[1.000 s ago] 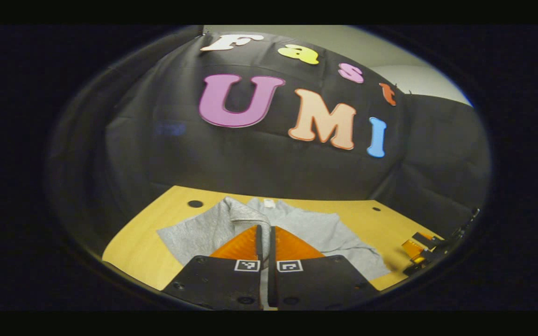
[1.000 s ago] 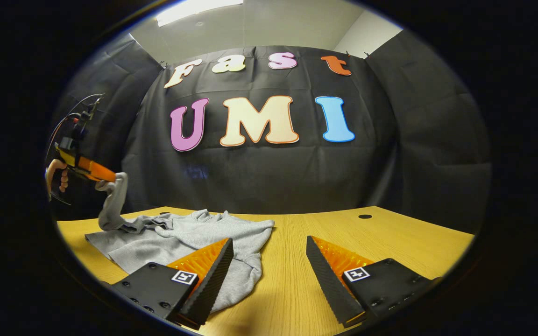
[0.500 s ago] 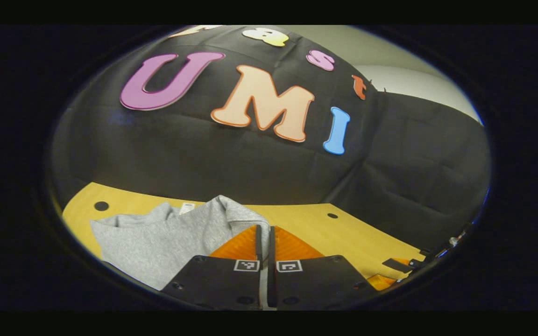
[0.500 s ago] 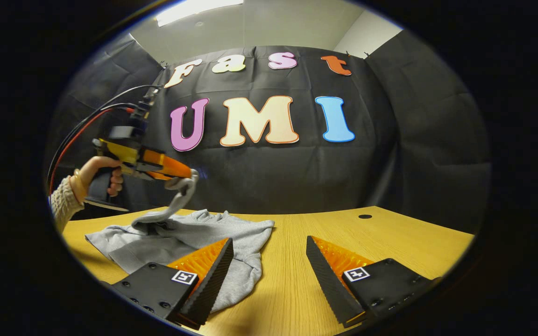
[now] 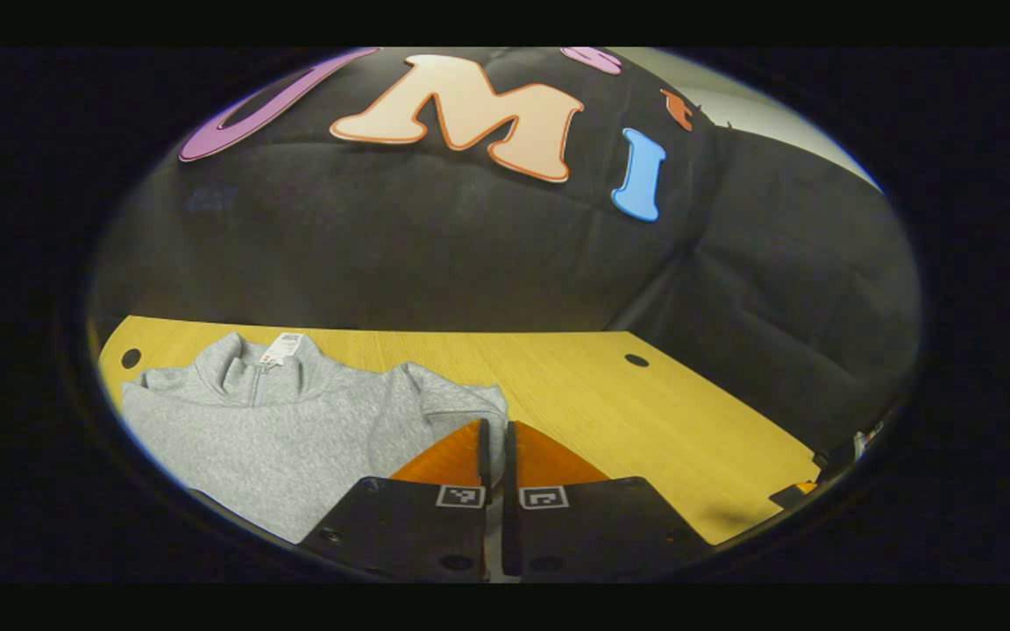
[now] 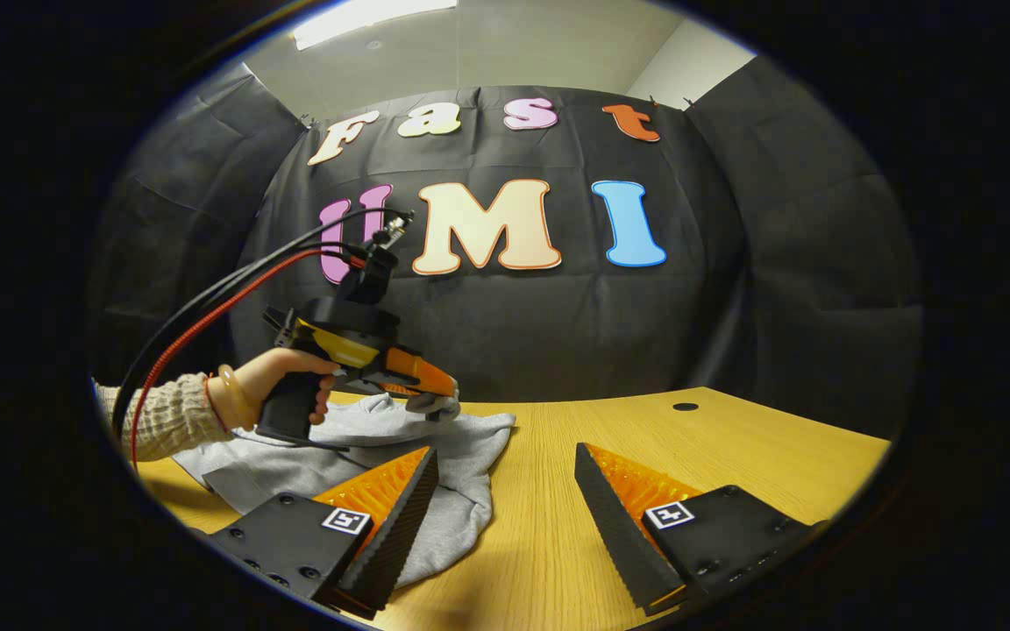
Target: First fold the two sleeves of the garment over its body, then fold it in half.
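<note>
Grey fleece of the sleeve (image 5: 435, 407) sat clamped in our left gripper (image 5: 494, 438), so freeing it early risked bunching toward the garment (image 5: 268, 429) collar at ten o'clock, while our right gripper (image 6: 505, 491) waited with jaws apart.

One grey garment (image 5: 295, 421) lay on the single wooden table (image 5: 610, 412), and one white neck tag (image 5: 282, 348) showed at the garment's collar, on the side of it nearest the table's far edge. One sleeve (image 5: 439, 410) of that garment was pinched in a gripper. There were two grippers over the table: the left gripper (image 5: 494, 438), with its two fingers pressed together, and the right gripper (image 6: 505, 473), with its two fingers spread apart. One hand (image 6: 281, 377) and one knitted cuff (image 6: 167, 421) showed above the table. Two round holes (image 5: 636, 360) pierced the table, one beside the garment and one well apart from it.
</note>
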### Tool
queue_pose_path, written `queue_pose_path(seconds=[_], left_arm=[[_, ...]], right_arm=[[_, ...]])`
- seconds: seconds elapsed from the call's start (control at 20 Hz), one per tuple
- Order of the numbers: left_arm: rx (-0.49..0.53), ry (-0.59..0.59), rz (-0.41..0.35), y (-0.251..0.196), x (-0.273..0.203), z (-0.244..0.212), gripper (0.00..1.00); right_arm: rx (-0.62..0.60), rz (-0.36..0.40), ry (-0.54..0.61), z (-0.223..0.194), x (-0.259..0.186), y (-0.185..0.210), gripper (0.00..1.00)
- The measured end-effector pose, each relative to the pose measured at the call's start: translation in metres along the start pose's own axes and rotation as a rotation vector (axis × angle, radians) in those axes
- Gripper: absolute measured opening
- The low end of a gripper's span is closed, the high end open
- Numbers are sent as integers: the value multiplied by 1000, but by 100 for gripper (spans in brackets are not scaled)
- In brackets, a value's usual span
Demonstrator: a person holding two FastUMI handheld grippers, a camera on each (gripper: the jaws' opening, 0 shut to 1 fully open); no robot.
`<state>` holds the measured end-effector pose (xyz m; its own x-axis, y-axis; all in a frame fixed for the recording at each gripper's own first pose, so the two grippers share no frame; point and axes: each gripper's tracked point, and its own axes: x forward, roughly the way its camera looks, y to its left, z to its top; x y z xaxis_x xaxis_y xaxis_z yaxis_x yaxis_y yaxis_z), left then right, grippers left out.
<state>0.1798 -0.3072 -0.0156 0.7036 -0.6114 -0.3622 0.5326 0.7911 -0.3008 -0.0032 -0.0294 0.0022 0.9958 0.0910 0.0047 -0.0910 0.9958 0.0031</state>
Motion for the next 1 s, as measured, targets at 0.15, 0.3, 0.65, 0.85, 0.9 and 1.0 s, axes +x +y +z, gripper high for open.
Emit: queue_pose_path(seconds=[0.15,0.3,0.65,0.85,0.9,1.0], left_arm=[[-7,38,4,-4,15,-13,5],[-7,33,-51,-24,16,-7,30],[141,-117,6,-8,-52,50,87],[253,-184,79,32,-140,62,89],[278,-181,92,42,-163,58,88],[297,-165,88,56,-205,40,89]], right_arm=[[0,0,0,-1,-2,0,97],[0,-1,1,0,-2,0,97],[1,-2,2,1,-3,1,97],[3,14,2,2,-4,4,97],[4,22,3,1,-5,7,97],[7,49,15,-1,-4,13,97]])
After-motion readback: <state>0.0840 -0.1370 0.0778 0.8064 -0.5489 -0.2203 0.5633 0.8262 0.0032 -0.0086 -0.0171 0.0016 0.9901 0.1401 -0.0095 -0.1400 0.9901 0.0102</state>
